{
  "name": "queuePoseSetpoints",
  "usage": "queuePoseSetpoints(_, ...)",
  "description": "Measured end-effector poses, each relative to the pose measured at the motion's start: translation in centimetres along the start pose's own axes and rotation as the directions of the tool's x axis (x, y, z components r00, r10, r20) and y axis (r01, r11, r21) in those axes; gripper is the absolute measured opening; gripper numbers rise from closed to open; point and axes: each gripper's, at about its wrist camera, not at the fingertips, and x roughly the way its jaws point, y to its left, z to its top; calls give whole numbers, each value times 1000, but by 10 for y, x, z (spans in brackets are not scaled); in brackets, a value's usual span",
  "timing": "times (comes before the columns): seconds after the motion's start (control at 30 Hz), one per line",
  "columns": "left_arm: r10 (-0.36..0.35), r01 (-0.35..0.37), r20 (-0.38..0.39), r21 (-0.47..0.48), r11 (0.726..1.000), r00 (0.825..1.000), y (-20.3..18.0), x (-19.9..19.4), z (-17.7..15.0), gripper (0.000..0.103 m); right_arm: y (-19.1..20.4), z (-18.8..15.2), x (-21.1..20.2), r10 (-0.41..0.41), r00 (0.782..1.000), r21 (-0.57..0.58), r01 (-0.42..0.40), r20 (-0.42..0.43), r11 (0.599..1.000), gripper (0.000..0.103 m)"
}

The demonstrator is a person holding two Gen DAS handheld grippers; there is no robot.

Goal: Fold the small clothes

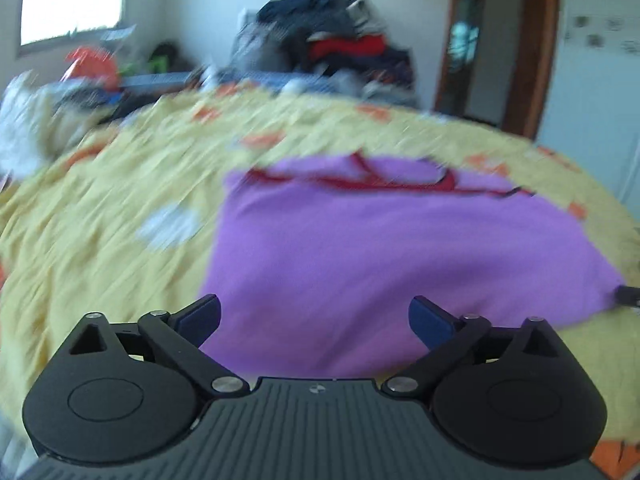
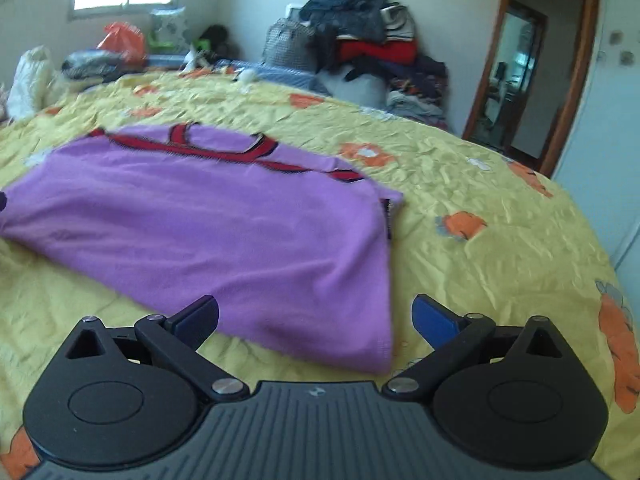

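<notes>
A purple garment (image 1: pixel 380 248) with red and dark trim lies folded flat on the yellow flowered bedspread (image 1: pixel 100 240). The left wrist view is blurred. My left gripper (image 1: pixel 315 312) hovers over the garment's near edge, jaws wide open with nothing between them. In the right wrist view the same garment (image 2: pixel 224 232) spreads to the left, its near right corner lying just beyond the fingers. My right gripper (image 2: pixel 316 312) is open above that corner, the pads not touching the cloth. A dark tip (image 1: pixel 628 294) shows at the garment's right corner.
The bedspread (image 2: pixel 500 200) stretches away to the right of the garment. A tall pile of clothes (image 2: pixel 368 40) stands against the far wall. An orange bag (image 2: pixel 122 40) and a white bag (image 2: pixel 32 80) sit at the far left. A wooden doorway (image 2: pixel 520 80) opens at the right.
</notes>
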Motion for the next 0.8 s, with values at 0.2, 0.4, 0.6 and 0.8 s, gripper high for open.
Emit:
queuePoseSetpoints(0.2, 48, -47, -107, 12, 999, 993, -7, 56, -6, 96, -7, 2, 40, 143, 988, 164, -133, -54, 978, 103)
queuePoseSetpoints(0.4, 90, -89, -88, 16, 996, 992, 19, 51, -21, 103, -35, -9, 49, 31, 990, 129, -14, -135, 992, 103)
queuePoseSetpoints(0.6, 24, -28, -56, -82, 996, 998, 30, 31, -7, 100, -18, 15, 40, 131, 991, 88, -131, 5, 987, 103)
queuePoseSetpoints(0.8, -47, 45, -21, -96, 994, 999, 11, 74, 46, 102, -23, 69, 115, 225, 974, 77, -222, -30, 972, 103)
